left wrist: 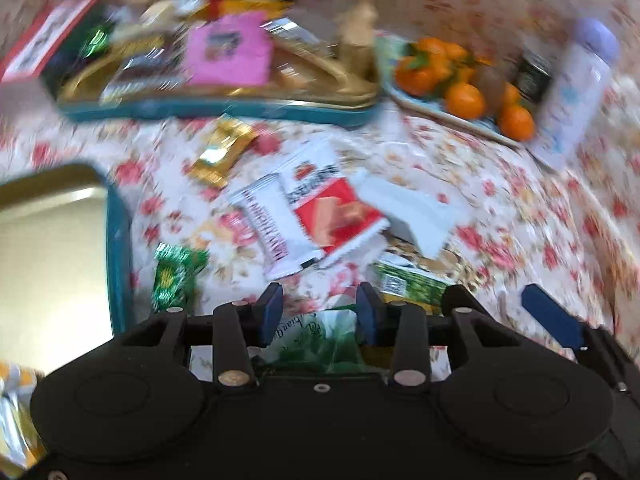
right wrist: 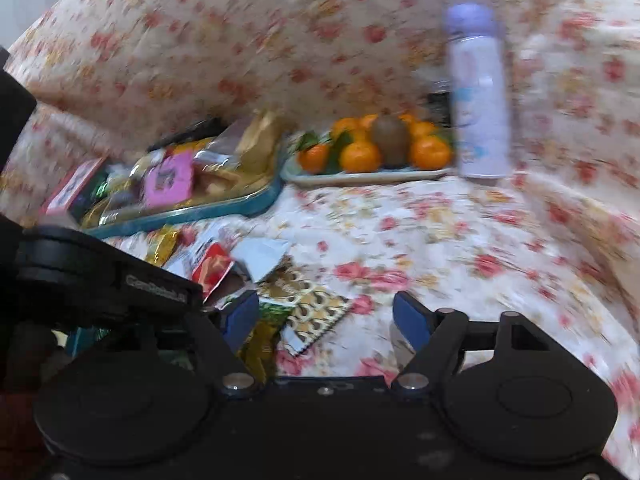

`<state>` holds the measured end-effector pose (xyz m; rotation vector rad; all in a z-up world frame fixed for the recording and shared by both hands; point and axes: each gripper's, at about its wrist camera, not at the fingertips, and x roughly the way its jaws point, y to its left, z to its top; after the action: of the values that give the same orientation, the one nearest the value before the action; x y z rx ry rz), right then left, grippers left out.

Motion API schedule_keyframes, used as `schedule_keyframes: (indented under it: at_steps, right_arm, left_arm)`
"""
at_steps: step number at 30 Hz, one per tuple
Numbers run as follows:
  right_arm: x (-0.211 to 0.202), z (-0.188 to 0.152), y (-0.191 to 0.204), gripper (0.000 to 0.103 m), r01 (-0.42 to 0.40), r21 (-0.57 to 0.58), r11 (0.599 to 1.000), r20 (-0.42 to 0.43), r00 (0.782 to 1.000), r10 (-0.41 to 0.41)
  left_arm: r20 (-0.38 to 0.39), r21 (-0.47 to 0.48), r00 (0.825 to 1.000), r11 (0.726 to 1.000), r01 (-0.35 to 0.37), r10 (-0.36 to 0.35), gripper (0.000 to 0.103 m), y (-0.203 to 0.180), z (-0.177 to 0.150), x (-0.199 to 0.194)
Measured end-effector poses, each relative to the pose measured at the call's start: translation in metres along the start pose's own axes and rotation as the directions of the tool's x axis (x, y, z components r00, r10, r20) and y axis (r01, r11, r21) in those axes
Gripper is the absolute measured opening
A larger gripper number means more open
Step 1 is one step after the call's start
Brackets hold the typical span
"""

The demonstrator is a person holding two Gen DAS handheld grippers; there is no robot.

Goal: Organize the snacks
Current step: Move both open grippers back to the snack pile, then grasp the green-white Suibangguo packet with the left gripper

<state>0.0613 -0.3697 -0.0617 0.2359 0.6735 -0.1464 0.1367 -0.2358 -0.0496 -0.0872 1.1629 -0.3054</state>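
Floral cloth [right wrist: 440, 240] covers the whole tabletop and rises behind it, and on it the sorting looks partly done. Largest of the containers, a teal-rimmed tin tray [left wrist: 224, 110] at the back already holds a heap of packets, a pink one [left wrist: 228, 50] lying on top; a second teal-rimmed tin [left wrist: 56, 248] at the near left looks mostly bare inside. Beside the full tray a plate of oranges [left wrist: 460, 80] and a tall lilac bottle [right wrist: 478, 96] stand apart from the snacks. Loose packets remain scattered on the cloth between the tins: a red-and-white wafer packet [left wrist: 332, 208], a white bar wrapper [left wrist: 272, 228], a gold sachet [left wrist: 222, 152], a green sweet wrapper [left wrist: 174, 280] and a brown patterned packet [right wrist: 316, 312]. So roughly half seems left, by my judgement. The left hand-held gripper [left wrist: 318, 312] hangs released over a clear green-printed bag [left wrist: 320, 340], pads not pressing it. The right hand-held gripper [right wrist: 326, 316] is likewise released, jaws apart above the patterned packet, grasping nothing.
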Motion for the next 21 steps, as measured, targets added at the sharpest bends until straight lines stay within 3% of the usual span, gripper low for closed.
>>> schedule_keyframes:
  at_steps: [4, 9, 12, 16, 19, 21]
  right_arm:
    - [0.014, 0.009, -0.004, 0.074, -0.079, -0.024, 0.997, -0.013, 0.997, 0.078]
    - [0.010, 0.013, 0.000, 0.070, -0.093, -0.064, 0.994, 0.013, 0.996, 0.094]
    - [0.012, 0.017, -0.011, 0.064, -0.098, -0.014, 0.995, -0.005, 0.995, 0.098]
    - [0.021, 0.027, -0.019, 0.064, -0.091, 0.074, 0.993, -0.016, 0.996, 0.092]
    - [0.034, 0.041, -0.014, 0.063, -0.130, 0.092, 0.987, -0.033, 0.991, 0.133]
    - [0.049, 0.050, -0.009, 0.053, -0.140, 0.108, 0.984, -0.061, 0.987, 0.147]
  left_arm:
    - [-0.028, -0.067, 0.998, 0.996, 0.061, -0.063, 0.049, 0.014, 0.006, -0.002]
    - [-0.034, -0.108, 0.995, 0.990, 0.092, -0.097, 0.049, 0.024, 0.008, -0.005]
    - [-0.029, -0.102, 0.994, 0.990, 0.098, -0.102, 0.050, 0.025, 0.006, -0.003]
    - [-0.017, -0.078, 0.996, 0.994, 0.082, -0.084, 0.051, 0.021, 0.003, -0.006]
    - [-0.006, -0.060, 0.997, 0.995, 0.075, -0.075, 0.051, 0.019, -0.001, -0.009]
    - [-0.003, -0.061, 0.997, 0.995, 0.076, -0.077, 0.051, 0.019, -0.004, -0.009]
